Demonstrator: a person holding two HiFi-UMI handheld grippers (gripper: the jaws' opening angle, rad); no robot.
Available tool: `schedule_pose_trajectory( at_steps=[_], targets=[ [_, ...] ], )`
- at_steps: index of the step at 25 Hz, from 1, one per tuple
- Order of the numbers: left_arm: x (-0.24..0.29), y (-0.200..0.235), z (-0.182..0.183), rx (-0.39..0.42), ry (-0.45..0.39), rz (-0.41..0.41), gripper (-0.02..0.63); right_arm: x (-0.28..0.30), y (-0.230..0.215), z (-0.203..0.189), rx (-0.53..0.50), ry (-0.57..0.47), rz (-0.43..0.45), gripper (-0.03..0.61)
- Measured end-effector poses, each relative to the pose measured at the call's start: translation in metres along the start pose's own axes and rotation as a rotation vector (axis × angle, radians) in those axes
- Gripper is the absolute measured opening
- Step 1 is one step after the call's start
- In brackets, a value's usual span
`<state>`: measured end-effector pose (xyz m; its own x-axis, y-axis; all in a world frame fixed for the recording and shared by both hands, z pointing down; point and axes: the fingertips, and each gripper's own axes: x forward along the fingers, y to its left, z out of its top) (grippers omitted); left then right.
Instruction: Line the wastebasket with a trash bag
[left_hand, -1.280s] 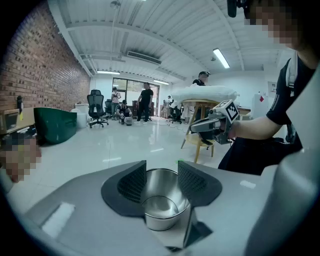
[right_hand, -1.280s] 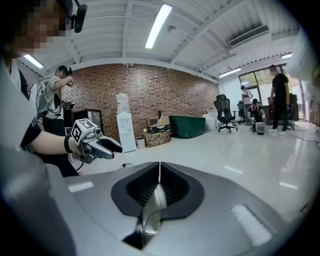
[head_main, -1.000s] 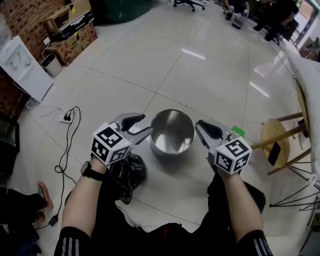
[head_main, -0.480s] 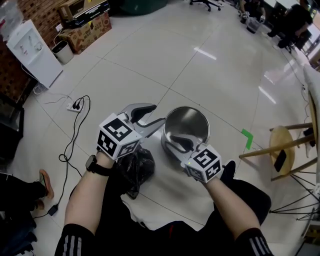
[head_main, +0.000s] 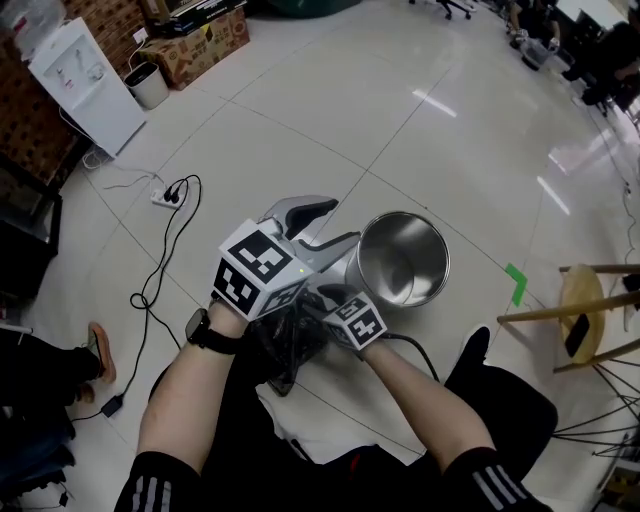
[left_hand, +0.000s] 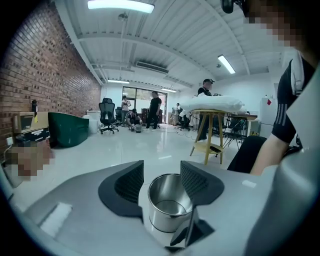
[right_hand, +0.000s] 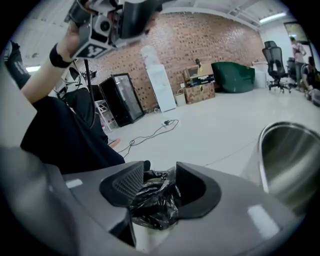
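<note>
Just beside the wastebasket (head_main: 400, 262), both jaw pairs have just been opening: the right gripper (right_hand: 160, 176) loosely straddles the black trash bag (right_hand: 152, 201), the left gripper (left_hand: 162, 171) gapes empty.

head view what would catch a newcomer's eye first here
The shiny steel wastebasket stands unlined on the pale tiled floor, right of the view's centre. Just left of it, the right gripper is at a crumpled black trash bag. Its jaws have just been opening, with the bag between them.
</note>
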<state>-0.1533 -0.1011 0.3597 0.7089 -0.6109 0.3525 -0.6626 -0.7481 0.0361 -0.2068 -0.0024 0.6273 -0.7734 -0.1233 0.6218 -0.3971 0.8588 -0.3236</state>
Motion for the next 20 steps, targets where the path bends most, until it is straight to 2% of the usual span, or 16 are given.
schedule_pose_trajectory(
  at_steps=[10,14,20],
  targets=[
    [-0.016,0.023,0.013,-0.062,-0.064,0.039,0.229,0.094,0.013,-0.074,0.131,0.149,0.060,0.216],
    [-0.021,0.030,0.009,-0.066,-0.063,0.041,0.229,0.111,0.012,-0.096,0.222,0.202,0.050,0.220],
    [-0.027,0.041,0.004,-0.076,-0.055,0.073,0.229,0.124,0.023,-0.136,0.293,0.273,0.078,0.222]
  ],
)
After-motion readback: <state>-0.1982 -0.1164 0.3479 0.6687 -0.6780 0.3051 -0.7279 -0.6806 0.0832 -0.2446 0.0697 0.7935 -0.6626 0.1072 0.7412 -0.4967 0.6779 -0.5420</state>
